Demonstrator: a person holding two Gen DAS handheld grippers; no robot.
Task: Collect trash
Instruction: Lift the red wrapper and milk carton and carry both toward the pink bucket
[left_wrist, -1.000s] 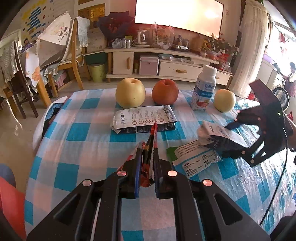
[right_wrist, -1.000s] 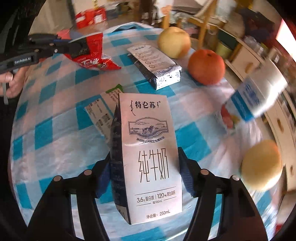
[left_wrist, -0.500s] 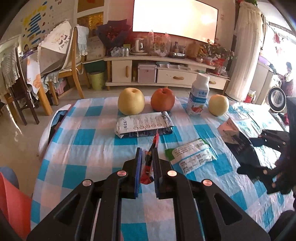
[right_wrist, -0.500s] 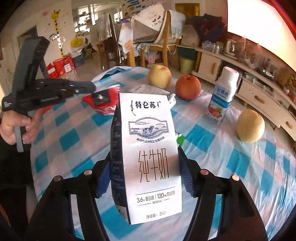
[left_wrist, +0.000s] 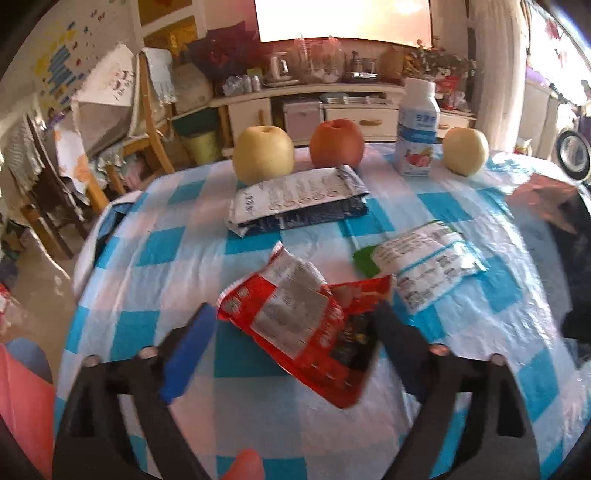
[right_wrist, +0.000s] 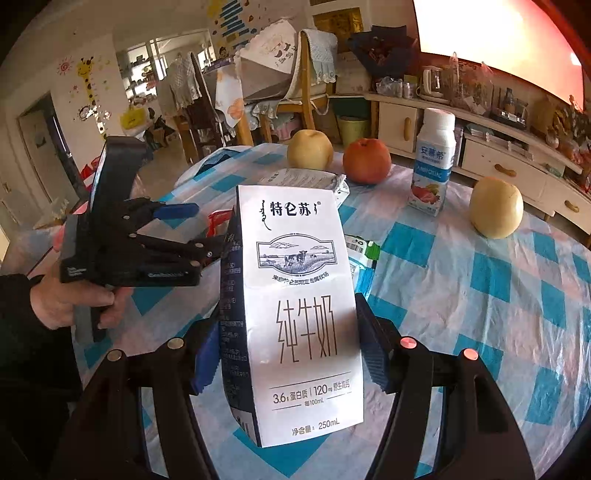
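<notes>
My left gripper (left_wrist: 295, 310) hangs over the near part of the checked tablecloth (left_wrist: 155, 258), jaws wide apart and still opening. A crumpled red snack wrapper (left_wrist: 303, 325) lies loose between them, and neither pad presses on it. I cannot tell whether it rests on the cloth. My right gripper (right_wrist: 288, 314) is shut on an upright white-and-navy milk carton (right_wrist: 295, 302) held above the table. The right wrist view also shows the left gripper (right_wrist: 208, 227) in a person's hand, at the left. A silver-blue packet (left_wrist: 295, 199) and a white-green wrapper (left_wrist: 424, 266) lie flat on the cloth.
Two yellow pears (left_wrist: 263, 153) (left_wrist: 465, 149), a red apple (left_wrist: 337, 142) and a yogurt bottle (left_wrist: 417, 129) stand along the far edge. A wooden chair (left_wrist: 147, 122) and a low cabinet (left_wrist: 332, 110) are beyond the table. Something red-pink (left_wrist: 18, 398) shows at the bottom left.
The left jaws went from shut on the red wrapper to wide apart, and the wrapper dropped loose between them. The left gripper sank a little. The right gripper swung right and levelled, still holding the carton.
</notes>
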